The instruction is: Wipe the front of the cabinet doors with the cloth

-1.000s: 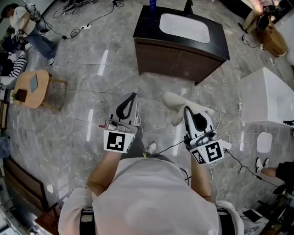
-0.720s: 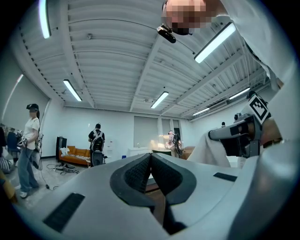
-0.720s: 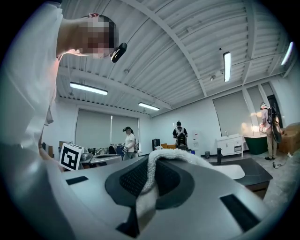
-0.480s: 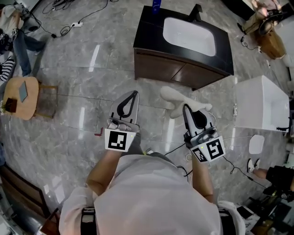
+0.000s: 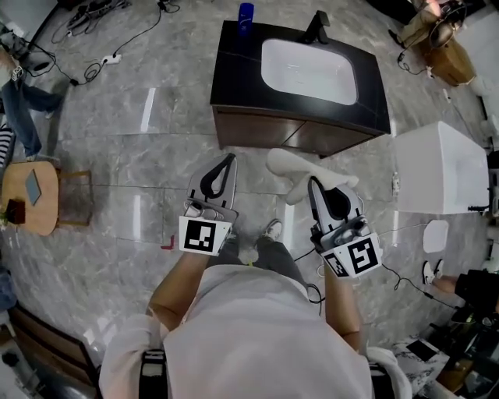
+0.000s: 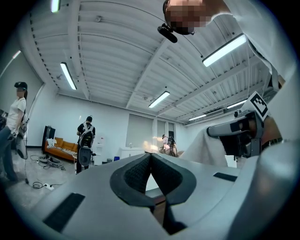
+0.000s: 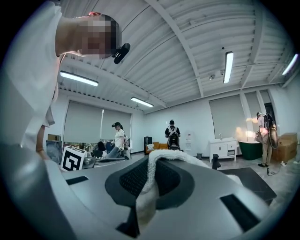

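A dark brown vanity cabinet (image 5: 265, 131) with two front doors and a white basin stands on the floor ahead of me. A cream cloth (image 5: 300, 169) hangs from my right gripper (image 5: 315, 181), whose jaws are shut on it; in the right gripper view the cloth (image 7: 152, 180) is pinched between the black pads and runs up over the tip. My left gripper (image 5: 228, 160) is shut with nothing in it, its pads (image 6: 151, 171) pressed together. Both grippers hang just short of the cabinet front, not touching it.
A white box-shaped unit (image 5: 440, 170) stands to the right of the cabinet. A blue cup (image 5: 246, 13) and a black tap (image 5: 317, 27) sit on the countertop. A small wooden table (image 5: 30, 199) is at the left. Cables (image 5: 390, 261) trail across the grey marble floor. Other people stand around the room.
The cabinet has come closer and shifted slightly left in the head view as I moved toward it. Both grippers keep their pose, the cloth still held in the right one.
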A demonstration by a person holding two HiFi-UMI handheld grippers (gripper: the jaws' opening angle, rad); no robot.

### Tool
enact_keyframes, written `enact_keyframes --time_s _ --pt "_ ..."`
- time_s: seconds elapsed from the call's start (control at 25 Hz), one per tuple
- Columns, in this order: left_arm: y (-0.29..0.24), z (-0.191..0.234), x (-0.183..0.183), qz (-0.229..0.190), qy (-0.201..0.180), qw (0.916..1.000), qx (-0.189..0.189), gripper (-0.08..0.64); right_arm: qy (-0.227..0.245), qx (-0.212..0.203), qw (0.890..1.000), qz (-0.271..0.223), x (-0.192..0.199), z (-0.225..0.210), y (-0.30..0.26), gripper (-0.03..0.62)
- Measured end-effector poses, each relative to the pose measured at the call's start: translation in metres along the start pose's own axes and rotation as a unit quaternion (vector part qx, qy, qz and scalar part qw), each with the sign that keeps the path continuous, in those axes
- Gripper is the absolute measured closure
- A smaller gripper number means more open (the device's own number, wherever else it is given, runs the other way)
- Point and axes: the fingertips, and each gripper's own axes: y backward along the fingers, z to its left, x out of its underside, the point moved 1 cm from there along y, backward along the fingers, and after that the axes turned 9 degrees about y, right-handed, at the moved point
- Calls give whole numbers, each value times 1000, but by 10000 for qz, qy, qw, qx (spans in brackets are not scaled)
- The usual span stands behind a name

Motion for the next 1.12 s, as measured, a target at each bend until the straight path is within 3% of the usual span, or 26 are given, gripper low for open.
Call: enact_keyframes --time_s 0.24,0.44,0.8,1.12 --pt "-48 3 15 -6 -91 9996 -279 543 -136 -299 9994 90 33 -41 -21 540" --pt "-71 25 60 93 -43 9973 -730 543 -284 -557 9980 53 86 -66 -50 540" --pt "-90 83 207 381 -505 9924 -1055 543 -263 -870 9955 -275 224 -83 -122 540" --pt "-93 142 326 84 -492 9937 -1000 543 -595 -989 9902 -782 336 -72 -174 540"
